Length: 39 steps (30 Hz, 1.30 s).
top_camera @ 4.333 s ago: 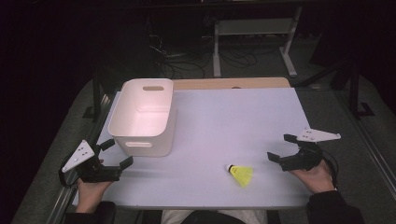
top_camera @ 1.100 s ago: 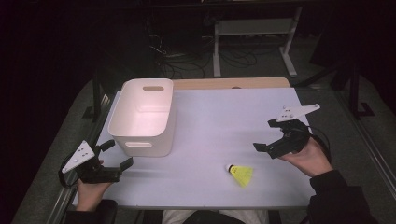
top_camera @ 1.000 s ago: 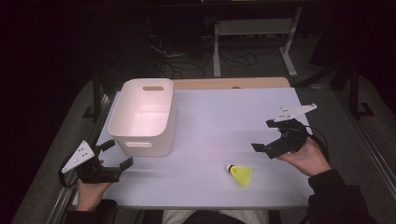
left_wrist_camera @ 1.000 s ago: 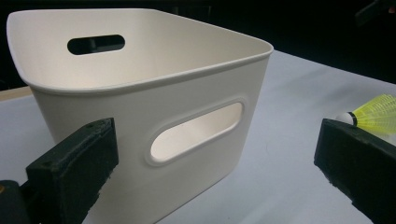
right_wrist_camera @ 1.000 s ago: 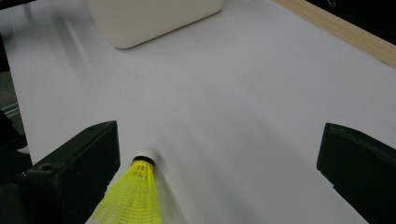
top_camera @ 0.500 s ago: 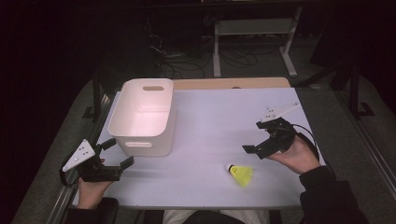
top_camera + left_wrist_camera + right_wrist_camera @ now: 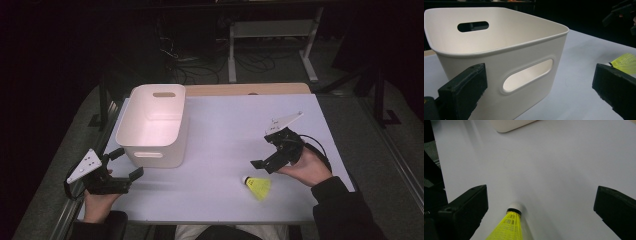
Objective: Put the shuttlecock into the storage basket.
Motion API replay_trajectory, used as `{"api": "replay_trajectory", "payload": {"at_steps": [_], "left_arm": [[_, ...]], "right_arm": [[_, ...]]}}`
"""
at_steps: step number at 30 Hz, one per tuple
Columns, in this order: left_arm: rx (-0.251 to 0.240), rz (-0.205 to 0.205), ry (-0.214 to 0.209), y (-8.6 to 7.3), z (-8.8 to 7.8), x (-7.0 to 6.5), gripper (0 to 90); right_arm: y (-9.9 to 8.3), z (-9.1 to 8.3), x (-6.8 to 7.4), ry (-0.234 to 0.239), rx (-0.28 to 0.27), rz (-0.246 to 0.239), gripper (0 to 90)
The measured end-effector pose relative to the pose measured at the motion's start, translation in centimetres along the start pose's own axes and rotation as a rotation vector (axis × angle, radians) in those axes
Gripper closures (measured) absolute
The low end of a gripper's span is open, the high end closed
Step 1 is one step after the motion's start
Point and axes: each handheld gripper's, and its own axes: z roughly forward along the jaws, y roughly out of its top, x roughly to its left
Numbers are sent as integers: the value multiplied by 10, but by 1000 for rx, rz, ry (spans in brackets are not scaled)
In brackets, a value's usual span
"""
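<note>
Right gripper (image 7: 268, 150) above a yellow shuttlecock (image 7: 257, 185) on the table (image 7: 225, 125), jaws wide apart and empty.

In the right gripper view the shuttlecock (image 7: 510, 225) lies flat on the table between the two black jaws, nearer the left one, touching neither; its white cork tip points away from the gripper and its yellow skirt runs back toward the bottom edge. From the high view it sits near the table's front edge, just in front of the right gripper, well apart from the white bin (image 7: 152, 125). The left gripper (image 7: 117, 165) rests at the front left corner, jaws also wide open and holding nothing; its own view looks at the bin's (image 7: 499, 55) near wall and handle slot, with the shuttlecock (image 7: 624, 62) off to the right.
</note>
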Motion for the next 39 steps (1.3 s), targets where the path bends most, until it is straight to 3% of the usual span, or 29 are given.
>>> {"api": "replay_trajectory", "payload": {"at_steps": [39], "left_arm": [[-3, -4, 1, 0, -2, -1, 0]], "right_arm": [[6, 51, 16, 105, 172, -29, 0]]}}
